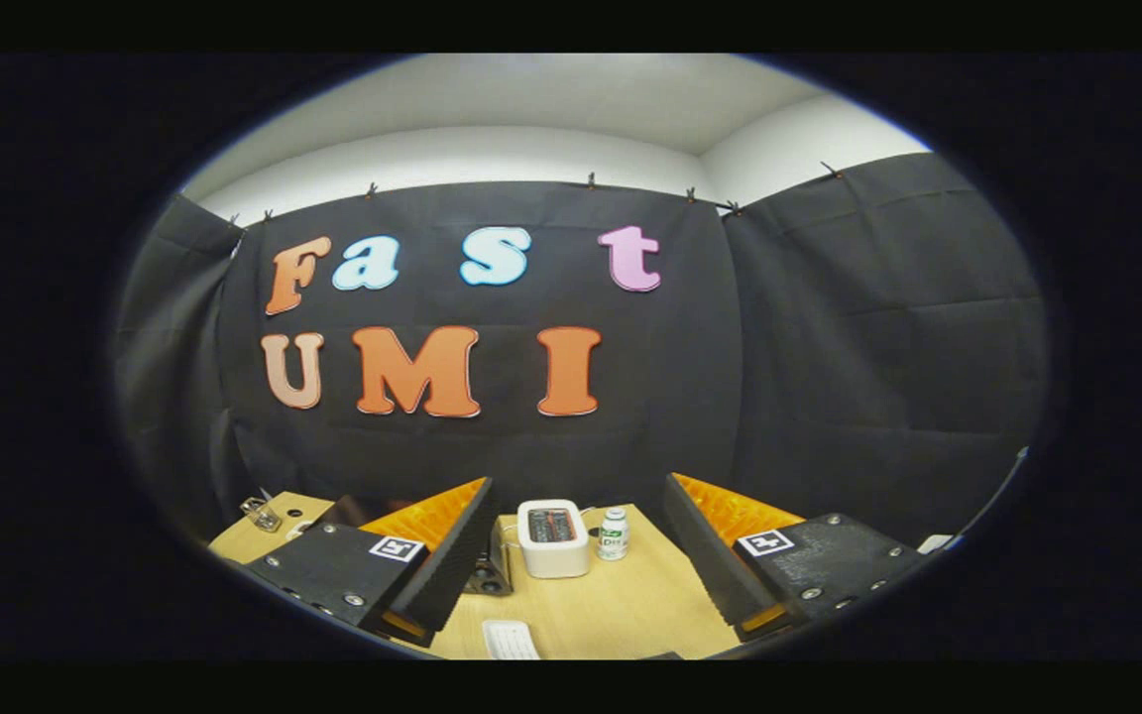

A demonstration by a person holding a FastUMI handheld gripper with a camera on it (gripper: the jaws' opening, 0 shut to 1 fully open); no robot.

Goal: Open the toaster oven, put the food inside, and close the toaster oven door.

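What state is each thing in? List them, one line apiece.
Gripper: open, fingers spread wide, holding nothing.
White toaster: upright on the table, beyond the fingers, untouched.
Small bottle: upright, cap on, just beside the toaster.
Wooden table: carries both.

The table (621,610) looks like pale, matt wood. At twelve o'clock between the spread, empty fingers of the gripper (579,555) a white appliance (553,538) seems smooth glossy plastic. The small bottle (613,534) at its three o'clock is probably plastic too.
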